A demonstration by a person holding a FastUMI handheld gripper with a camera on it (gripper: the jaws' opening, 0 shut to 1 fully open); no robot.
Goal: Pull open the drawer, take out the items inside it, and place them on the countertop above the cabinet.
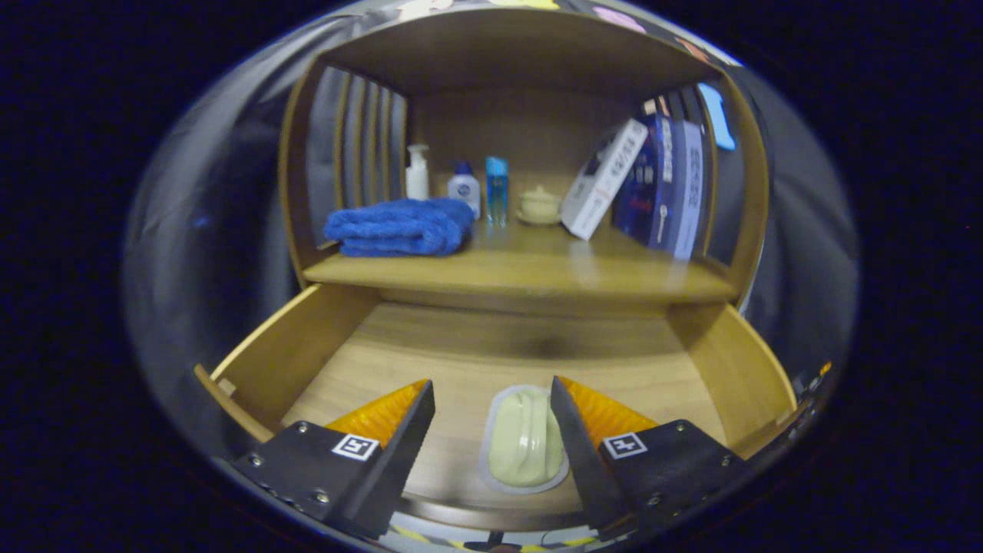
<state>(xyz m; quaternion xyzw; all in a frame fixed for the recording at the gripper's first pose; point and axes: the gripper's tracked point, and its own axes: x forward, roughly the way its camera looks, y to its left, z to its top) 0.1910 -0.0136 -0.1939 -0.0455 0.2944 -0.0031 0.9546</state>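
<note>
The wooden drawer (292, 361) stands pulled out, its pale board floor filling the lower half of the frame below the countertop shelf (522, 273). On that floor, near the drawer's front edge at lower centre, lies a pale cream, glossy, rounded item in a clear, white-rimmed packet (524, 438). The gripper (491, 392) hangs over the drawer with its fingers spread apart, released and holding nothing. The packet sits between the two fingers, closer to the right-hand finger (572, 418), whose inner edge overlaps the packet's right side in the view; whether it touches cannot be told. The left-hand finger (407, 422) stands clear of the packet, with bare drawer floor between them.

Above the drawer, the countertop is a wooden surface inside an open-fronted wooden cabinet alcove (514, 54). At centre left of the frame a folded blue towel (399, 226) rests on it near the alcove's slatted left wall. Behind the towel, along the back wall, stand a white pump bottle (417, 173), a small white bottle with a blue cap (464, 188), a slim blue box (496, 188) and a small cream lidded pot on a saucer (539, 206). At centre right a white box (603, 180) leans to the right against upright dark blue boxes (668, 188).
</note>
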